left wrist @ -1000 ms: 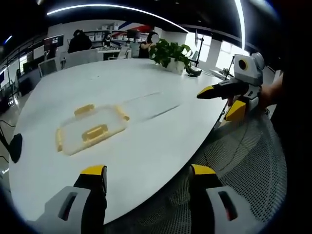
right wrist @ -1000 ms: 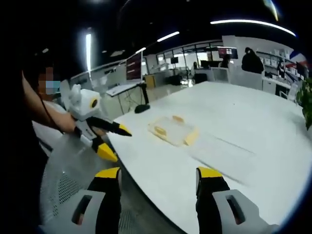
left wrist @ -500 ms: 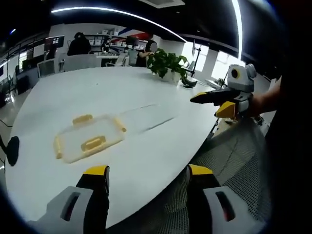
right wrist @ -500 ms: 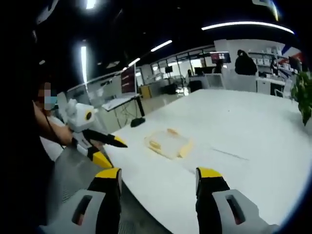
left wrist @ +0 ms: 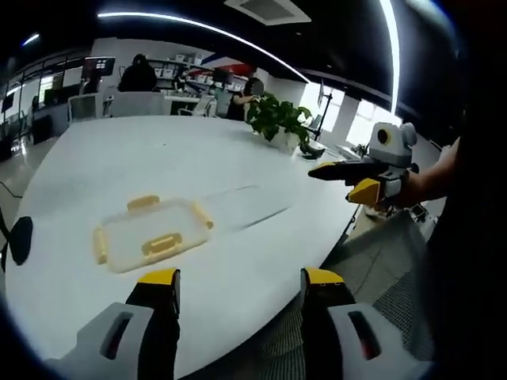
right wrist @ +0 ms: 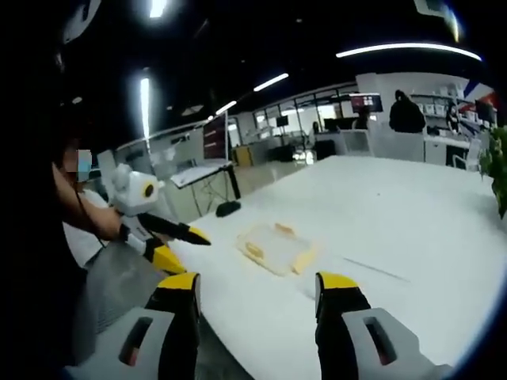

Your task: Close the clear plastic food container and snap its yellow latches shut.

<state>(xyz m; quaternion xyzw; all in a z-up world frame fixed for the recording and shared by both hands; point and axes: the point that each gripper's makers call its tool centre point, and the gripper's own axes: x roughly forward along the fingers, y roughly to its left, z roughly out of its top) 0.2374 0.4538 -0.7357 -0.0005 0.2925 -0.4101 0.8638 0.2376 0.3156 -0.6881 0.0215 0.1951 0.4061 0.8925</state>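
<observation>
Left gripper (left wrist: 238,289): jaws spread wide, nothing between them; held off the near edge of the bench, short of the container. Also seen in the right gripper view (right wrist: 170,241), off the bench edge, to the left of the container.
Right gripper (right wrist: 257,293): jaws apart, empty; held off the bench edge, well apart from the container. Seen in the left gripper view (left wrist: 352,178) in a person's hand, off the bench edge, to the right of the container, yellow tips parted.
Clear plastic food container (left wrist: 150,233): lies flat on the bench, lid on; touched by neither gripper. In the right gripper view (right wrist: 277,247).
Yellow latches (left wrist: 164,245): one on each side of the container; engaged or not, cannot tell.
Bench (left wrist: 158,158): white, rounded top.
Potted plant (left wrist: 277,123): on the bench, far beyond the container.
Mesh chair (left wrist: 380,277): just off the bench edge, right of the container.
</observation>
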